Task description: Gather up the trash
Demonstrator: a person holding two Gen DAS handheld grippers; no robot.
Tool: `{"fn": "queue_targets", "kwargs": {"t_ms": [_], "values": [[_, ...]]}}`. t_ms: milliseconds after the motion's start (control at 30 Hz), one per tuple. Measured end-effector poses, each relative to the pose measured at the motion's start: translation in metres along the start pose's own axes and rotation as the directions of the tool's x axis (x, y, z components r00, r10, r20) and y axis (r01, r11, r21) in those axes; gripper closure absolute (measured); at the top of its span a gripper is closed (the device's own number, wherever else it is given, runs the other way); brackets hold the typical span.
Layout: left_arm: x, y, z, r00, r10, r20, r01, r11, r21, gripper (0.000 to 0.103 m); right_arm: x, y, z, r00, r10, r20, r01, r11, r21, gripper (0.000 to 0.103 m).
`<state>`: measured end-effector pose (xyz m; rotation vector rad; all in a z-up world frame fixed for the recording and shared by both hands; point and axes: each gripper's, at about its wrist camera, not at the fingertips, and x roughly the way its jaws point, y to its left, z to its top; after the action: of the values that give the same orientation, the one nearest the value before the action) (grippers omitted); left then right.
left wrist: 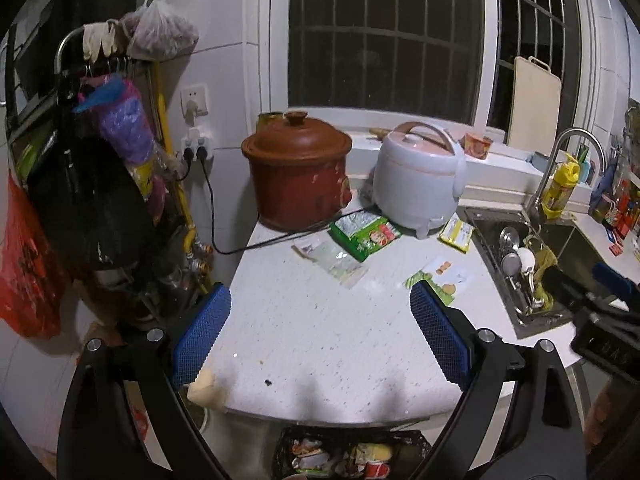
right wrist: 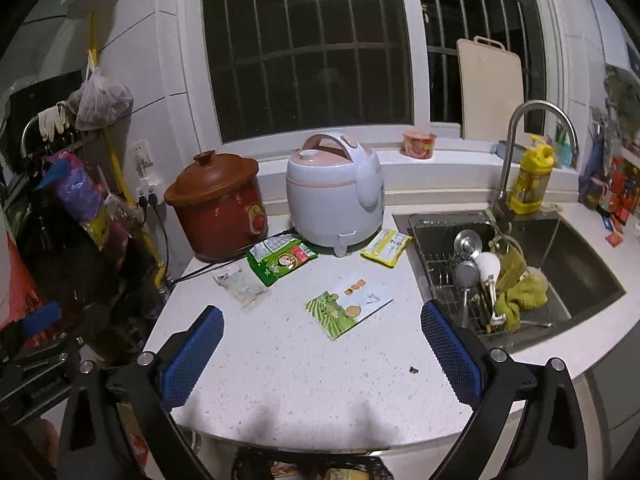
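Several wrappers lie on the white counter (right wrist: 304, 368): a green snack packet (left wrist: 365, 235) (right wrist: 280, 258), a clear plastic packet (left wrist: 331, 261) (right wrist: 240, 285), a yellow packet (left wrist: 457, 233) (right wrist: 386, 246) and a flat white-and-green wrapper (left wrist: 438, 278) (right wrist: 349, 305). A black-lined trash bin (left wrist: 348, 456) (right wrist: 312, 466) holding wrappers sits below the counter's front edge. My left gripper (left wrist: 320, 306) is open above the counter, nothing between its blue pads. My right gripper (right wrist: 322, 326) is open too, short of the white-and-green wrapper. The right gripper's body (left wrist: 600, 312) shows in the left wrist view.
A brown clay pot (left wrist: 296, 176) (right wrist: 218, 204) and a white rice cooker (left wrist: 420, 176) (right wrist: 334, 190) stand behind the wrappers. A sink (right wrist: 560, 264) with utensils and a cloth lies right. Bags hang on a rack (left wrist: 88, 168) left. A power cord (left wrist: 224, 240) crosses the counter's back left.
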<state>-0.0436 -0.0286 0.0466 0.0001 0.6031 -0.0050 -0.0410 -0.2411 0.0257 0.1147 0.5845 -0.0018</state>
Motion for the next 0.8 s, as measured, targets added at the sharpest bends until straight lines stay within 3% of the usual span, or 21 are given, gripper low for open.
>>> {"fn": "queue_targets", "kwargs": {"t_ms": [800], "values": [[0.000,0.000,0.015,0.999,0.028,0.018,-0.028,1.000,0.009,0.014,0.006,0.011,-0.002,0.999,0.042,-0.030,-0.043,0.999,-0.019,0.005]]}}
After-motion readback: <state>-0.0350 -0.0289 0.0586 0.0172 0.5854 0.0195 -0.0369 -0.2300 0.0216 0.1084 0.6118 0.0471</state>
